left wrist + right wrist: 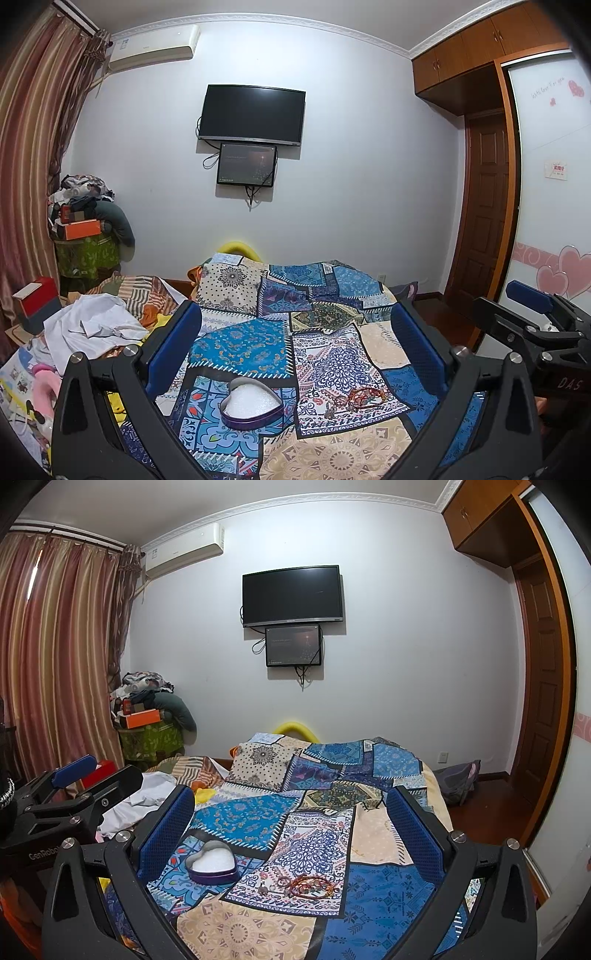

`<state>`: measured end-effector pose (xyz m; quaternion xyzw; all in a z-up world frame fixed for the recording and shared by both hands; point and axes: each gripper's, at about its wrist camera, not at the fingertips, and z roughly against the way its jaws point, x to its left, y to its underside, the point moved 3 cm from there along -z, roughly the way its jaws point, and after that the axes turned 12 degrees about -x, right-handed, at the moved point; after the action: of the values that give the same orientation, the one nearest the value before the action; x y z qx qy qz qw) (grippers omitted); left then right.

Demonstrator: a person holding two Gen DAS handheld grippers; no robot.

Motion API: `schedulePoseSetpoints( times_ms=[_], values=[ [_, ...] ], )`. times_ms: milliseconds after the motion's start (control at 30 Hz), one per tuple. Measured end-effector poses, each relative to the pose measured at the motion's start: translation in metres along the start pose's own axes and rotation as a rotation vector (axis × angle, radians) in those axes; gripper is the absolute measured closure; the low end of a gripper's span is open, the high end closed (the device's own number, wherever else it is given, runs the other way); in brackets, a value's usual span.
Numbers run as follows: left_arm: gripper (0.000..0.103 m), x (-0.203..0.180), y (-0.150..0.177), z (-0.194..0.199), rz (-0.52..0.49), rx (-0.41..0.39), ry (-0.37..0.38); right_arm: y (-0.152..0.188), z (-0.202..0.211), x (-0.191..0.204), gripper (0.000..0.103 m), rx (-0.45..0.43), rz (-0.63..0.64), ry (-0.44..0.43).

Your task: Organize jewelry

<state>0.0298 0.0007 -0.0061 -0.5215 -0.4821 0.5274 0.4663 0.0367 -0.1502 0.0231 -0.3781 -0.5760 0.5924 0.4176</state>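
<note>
Nothing sorted yet: both grippers hang wide and empty above the bed.

The left gripper point(295, 339) has its blue-padded fingers spread apart with nothing between them, and the right gripper point(291, 821) is just the same, jaws released. Just ahead and below the left one sits the purple heart-shaped tin with its white foam lining point(252, 405), and it looks bare inside. Beside it, toward the right gripper, the small tangle of red beaded bracelets and trinkets point(303, 884) lies loose on the blue patchwork bedspread point(258, 819), close to the tin but not touching it. By my reading every piece is left to move.
</note>
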Motion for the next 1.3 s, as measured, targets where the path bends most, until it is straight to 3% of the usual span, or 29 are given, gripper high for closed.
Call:
schedulePoseSetpoints(
  times_ms=[1300],
  values=[
    [0.000,0.0004,-0.0049,0.0043,0.000,-0.003,0.001,-0.0001,0.0028,0.0029,0.000,0.005,0.002,0.002]
  ],
)
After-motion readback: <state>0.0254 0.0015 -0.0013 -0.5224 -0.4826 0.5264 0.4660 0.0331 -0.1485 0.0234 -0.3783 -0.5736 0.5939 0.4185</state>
